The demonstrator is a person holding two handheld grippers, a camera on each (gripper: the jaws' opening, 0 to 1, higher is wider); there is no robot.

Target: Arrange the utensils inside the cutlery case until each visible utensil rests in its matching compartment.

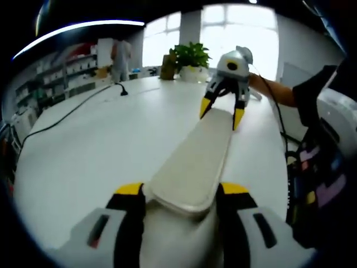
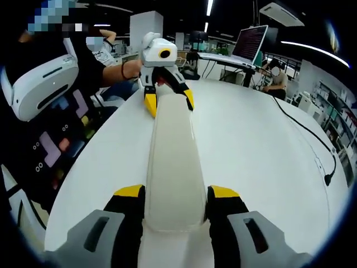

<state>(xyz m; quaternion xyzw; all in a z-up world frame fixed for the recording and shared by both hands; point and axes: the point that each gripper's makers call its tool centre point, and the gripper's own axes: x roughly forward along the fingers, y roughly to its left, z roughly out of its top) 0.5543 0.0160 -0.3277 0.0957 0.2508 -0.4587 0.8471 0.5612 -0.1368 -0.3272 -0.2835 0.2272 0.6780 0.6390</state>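
A long cream cutlery case (image 1: 195, 156) with rounded ends stretches across the white table (image 1: 95, 151), lid side up, so no utensils show. My left gripper (image 1: 181, 192) is shut on its near end, yellow-tipped jaws pressed to both sides. At the far end my right gripper (image 1: 223, 106) clamps the case. In the right gripper view the same case (image 2: 170, 162) runs away from my right gripper (image 2: 176, 195), and my left gripper (image 2: 167, 97) holds the other end.
A black cable (image 1: 72, 111) crosses the far part of the table and ends in a plug (image 2: 328, 180). A potted plant (image 1: 191, 56) stands at one table edge. The person's body (image 2: 50, 145) is close to one side. A monitor (image 2: 249, 42) stands beyond.
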